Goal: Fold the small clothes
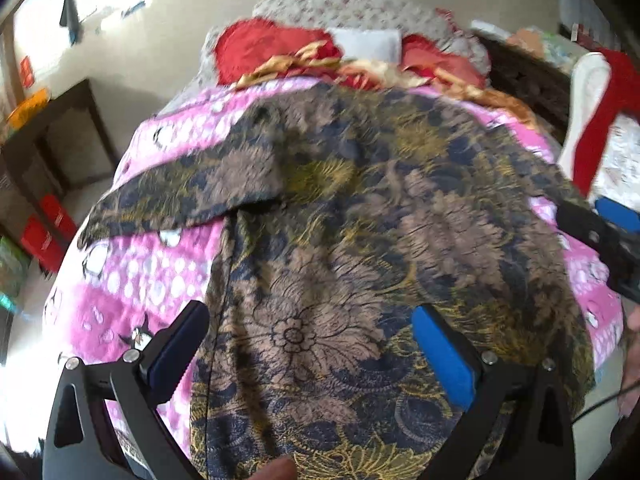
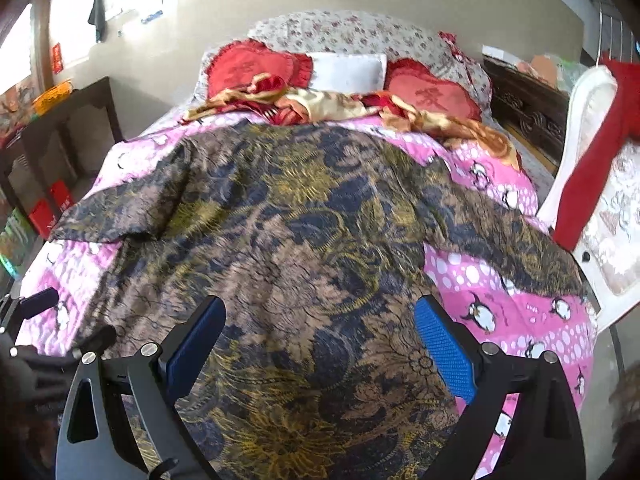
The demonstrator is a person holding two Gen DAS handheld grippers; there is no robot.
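Garment: a thin floral-print garment in brown, navy and mustard-gold (image 1: 360, 208) is lying spread flat on the bed, directly ahead of and beneath both pairs of tongs – its near hem is running under them toward the person.
Progress: the folding is barely starting, by my reading – one sleeve-like flap (image 1: 188, 184) is lying across the body, ahead and to the left of the left tongs, while the right-hand flap (image 2: 512, 232) is stretching out flat, ahead and to the right of the right tongs.
Remaining: the body is lying at full length, so the right flap and the lengthwise folds are looking undone.
Left tongs: the left tongs (image 1: 312, 344) are standing released, blue pads wide apart, hovering over the garment's near left part and gripping nothing.
Right tongs: the right tongs (image 2: 320, 336) are likewise gaping, over the near right part, with no cloth between the pads.
Bed: a pink quilt with white dots and penguins (image 2: 520, 320) is carrying the garment.
Around: red heart-shaped cushions (image 2: 256, 66) and a crumpled red-and-gold satin cloth (image 2: 340, 108) are lying far ahead of the tongs, beyond the garment's top edge; a white chair with a red garment draped on it (image 2: 588, 152) is standing to the right.
Obstacles: nothing is lying on the garment, though the satin cloth is sitting close to its far edge.
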